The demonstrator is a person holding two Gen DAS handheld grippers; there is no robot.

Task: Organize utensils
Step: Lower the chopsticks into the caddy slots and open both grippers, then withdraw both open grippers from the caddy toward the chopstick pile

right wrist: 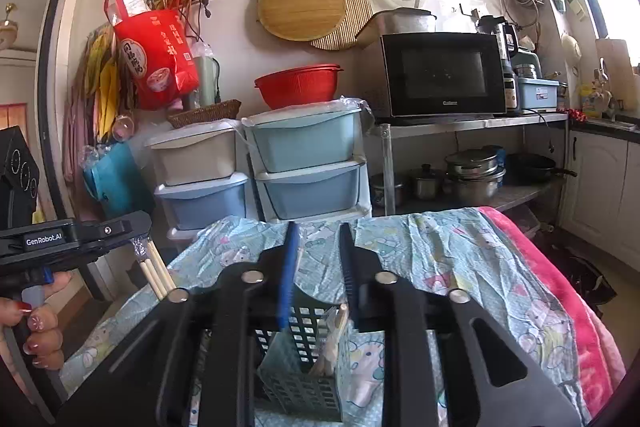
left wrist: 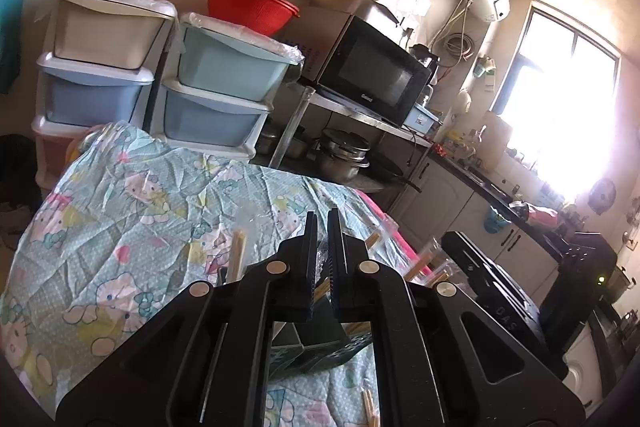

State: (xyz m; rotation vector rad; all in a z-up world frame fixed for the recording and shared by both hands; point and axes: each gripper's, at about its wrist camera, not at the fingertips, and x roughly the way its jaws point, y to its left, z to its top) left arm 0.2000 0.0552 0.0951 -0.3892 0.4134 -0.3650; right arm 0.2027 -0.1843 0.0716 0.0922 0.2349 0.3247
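left wrist: black left gripper point(left wrist: 322, 259) closed tight on a clear-wrapped bundle of pale wooden chopsticks point(left wrist: 237, 254), above the dark slotted plastic utensil basket point(left wrist: 316, 351).
right wrist: black right gripper point(right wrist: 318, 267) jaws parted; blue flat-handled utensil point(right wrist: 289, 275) against the left finger, apparently released into the basket point(right wrist: 304, 339).
cloth: cartoon-print blue tablecloth point(right wrist: 460, 267) under the basket.
left gripper, side-on: chopsticks point(right wrist: 154, 267) dangle tips-down, probably next for the basket.

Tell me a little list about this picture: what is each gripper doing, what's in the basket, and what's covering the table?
left gripper: shut on wrapped chopsticks
right gripper: open, over the basket
blue stick: upright between the right gripper's jaws, blurred, close to one finger
basket: holey walls, standing on the cloth, wooden pieces inside
cloth: wrinkled, cartoon-cat print
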